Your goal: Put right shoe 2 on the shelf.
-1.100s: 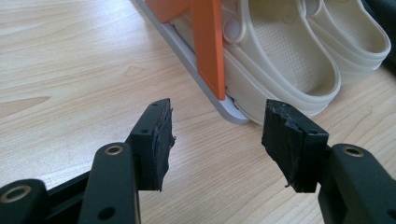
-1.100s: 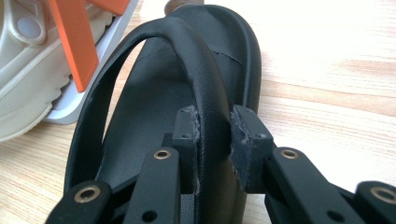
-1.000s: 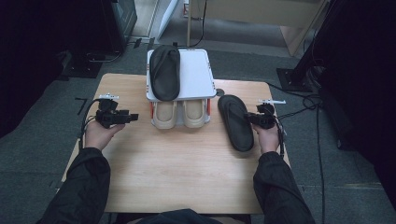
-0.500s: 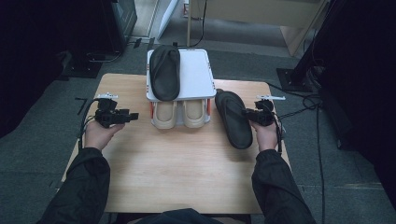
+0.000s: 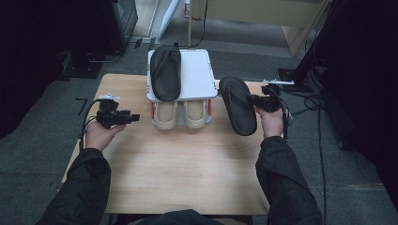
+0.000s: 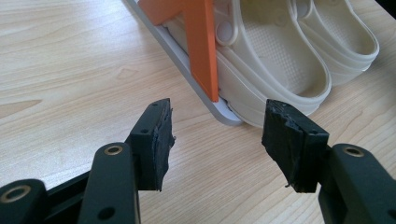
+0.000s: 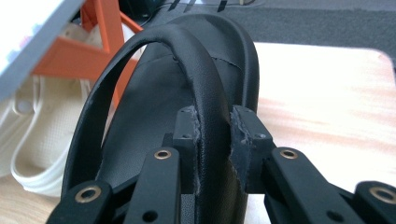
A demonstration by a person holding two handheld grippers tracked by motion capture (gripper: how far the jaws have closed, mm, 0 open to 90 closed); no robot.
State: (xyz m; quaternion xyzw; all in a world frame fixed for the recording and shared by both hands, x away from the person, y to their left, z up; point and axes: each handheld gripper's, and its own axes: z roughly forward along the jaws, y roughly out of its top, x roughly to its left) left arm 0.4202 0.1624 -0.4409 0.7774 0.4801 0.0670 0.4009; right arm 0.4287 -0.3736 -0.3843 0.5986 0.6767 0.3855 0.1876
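Observation:
My right gripper is shut on the strap of a black slipper, which hangs lifted above the table's right side. A second black slipper lies on the top shelf of a white two-level rack. Under that shelf sits a pair of beige clogs. My left gripper hovers open over the bare wood left of the rack, its jaws pointing at the rack's orange leg and the nearer clog.
The wooden table has wide free room in front of the rack. Dark floor, cables and a stand surround the table at the back and right.
My right gripper has risen with the black slipper and carried it up and toward the rack. The left gripper has stayed where it was.

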